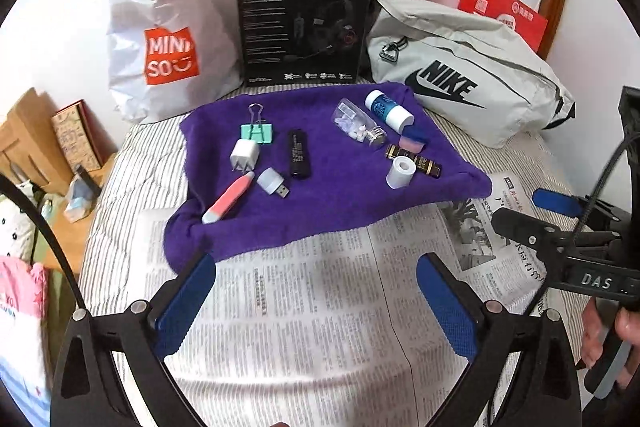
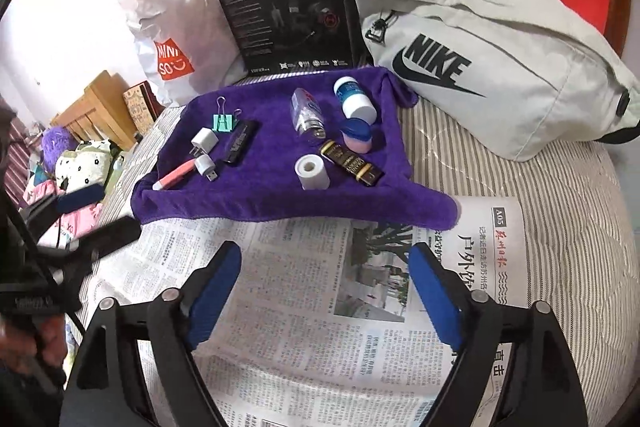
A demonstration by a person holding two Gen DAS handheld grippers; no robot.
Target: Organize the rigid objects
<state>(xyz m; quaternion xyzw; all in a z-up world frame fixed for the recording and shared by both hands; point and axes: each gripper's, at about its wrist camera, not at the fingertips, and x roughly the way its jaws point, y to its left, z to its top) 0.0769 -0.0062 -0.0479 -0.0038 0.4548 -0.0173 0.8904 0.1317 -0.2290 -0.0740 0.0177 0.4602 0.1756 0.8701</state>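
A: Grippers?

B: Nearest the camera, left gripper (image 1: 316,301) with blue padded fingers, jaws wide apart, nothing between them, hovering over the printed newspaper sheet (image 1: 320,307). Right gripper (image 2: 326,291) the same: spread wide, empty, over the paper.

A: And the objects?

B: All on the rumpled purple towel (image 1: 344,195) just beyond the newspaper. Two loose clusters. Left one: pink and light-blue pen-shaped stick (image 1: 228,197), small white USB plug light (image 1: 273,182), white wall charger cube (image 1: 244,155), black rectangular tube (image 1: 299,154), mint-green binder clip (image 1: 257,131). Right one: white short cylinder (image 1: 400,171) touching a black and gold flat bottle (image 1: 416,159), a blue-lidded pink pot (image 1: 413,141), a clear glass vial with white pellets (image 1: 360,125), a blue and white round bottle (image 1: 389,111) lying down.

A: Sorted or not?

B: Fits either, grouped already or awaiting grouping. Can't call it.

A: Grasp tips?

B: Cylinders probably roll, so close across the body, not the ends. The towel is soft and creased; come down shallow so the pads don't snag cloth. The white cylinder and black bottle touch, so approach from the free side. The pot's lid looks tilted, though fisheye blur makes that unsure.
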